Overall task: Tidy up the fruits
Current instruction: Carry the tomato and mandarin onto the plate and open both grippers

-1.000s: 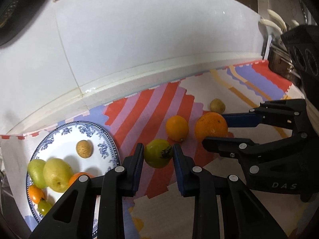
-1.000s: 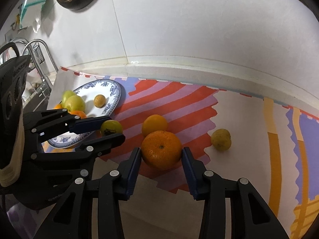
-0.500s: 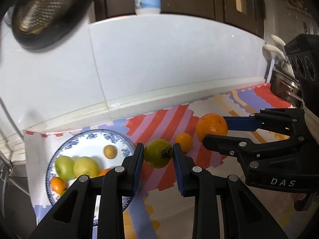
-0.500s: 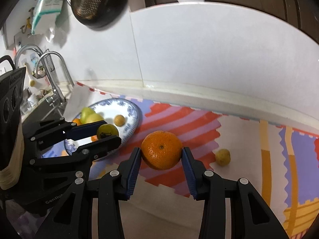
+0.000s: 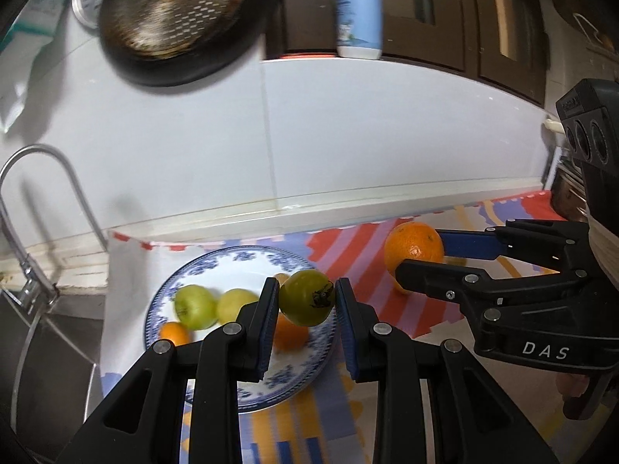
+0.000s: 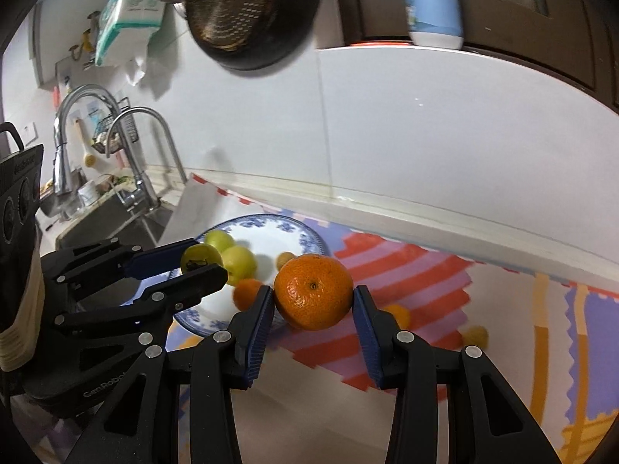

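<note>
My left gripper (image 5: 307, 301) is shut on a green fruit (image 5: 307, 297) and holds it in the air above the blue-patterned plate (image 5: 216, 266). The plate carries two green fruits (image 5: 195, 306), two small oranges (image 5: 174, 333) and a small brown fruit. My right gripper (image 6: 314, 301) is shut on a large orange (image 6: 314, 291), lifted above the striped mat (image 6: 406, 266), just right of the plate (image 6: 309, 237). In the right wrist view the left gripper (image 6: 201, 266) with its green fruit (image 6: 200, 257) is over the plate. A small orange (image 6: 398, 315) and a small yellow fruit (image 6: 475, 335) lie on the mat.
A sink with a curved tap (image 6: 154, 147) lies left of the plate. A white tiled wall (image 5: 348, 135) runs behind the counter. A dark pan with a strainer (image 5: 174, 11) hangs on it, and a bottle (image 5: 358, 7) stands on a ledge above.
Both grippers have lifted their fruit off the mat and moved left toward the plate. The left gripper's green fruit is now over the plate.
</note>
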Tool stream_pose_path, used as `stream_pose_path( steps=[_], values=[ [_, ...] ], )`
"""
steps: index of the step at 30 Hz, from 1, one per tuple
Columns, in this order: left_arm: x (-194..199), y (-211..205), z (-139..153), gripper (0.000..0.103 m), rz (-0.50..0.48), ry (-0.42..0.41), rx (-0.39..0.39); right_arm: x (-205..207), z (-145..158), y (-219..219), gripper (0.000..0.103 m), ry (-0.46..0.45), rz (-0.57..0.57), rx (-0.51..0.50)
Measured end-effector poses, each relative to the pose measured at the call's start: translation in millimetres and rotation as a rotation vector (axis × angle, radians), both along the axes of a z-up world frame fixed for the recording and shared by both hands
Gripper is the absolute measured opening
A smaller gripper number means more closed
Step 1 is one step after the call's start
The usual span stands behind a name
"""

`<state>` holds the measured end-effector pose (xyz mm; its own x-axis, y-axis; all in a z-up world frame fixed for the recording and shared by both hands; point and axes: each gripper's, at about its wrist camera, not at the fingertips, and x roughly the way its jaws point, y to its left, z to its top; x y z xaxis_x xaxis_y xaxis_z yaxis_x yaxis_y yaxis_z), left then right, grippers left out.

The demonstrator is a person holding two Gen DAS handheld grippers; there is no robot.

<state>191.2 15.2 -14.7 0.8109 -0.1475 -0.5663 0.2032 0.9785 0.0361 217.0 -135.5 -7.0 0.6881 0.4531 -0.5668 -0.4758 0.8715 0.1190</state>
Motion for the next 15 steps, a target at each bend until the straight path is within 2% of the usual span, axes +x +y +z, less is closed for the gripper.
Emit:
stream_pose_path(
  steps=[8,15],
  values=[
    [6,27,-9,0.030,0.085,0.023,-0.006,19,-5,30,0.043,0.007,0.063,-0.004],
    [17,42,-30,0.029,0.125,0.091,-0.008,45,-22,51,0.043,0.051,0.089,-0.016]
  ],
)
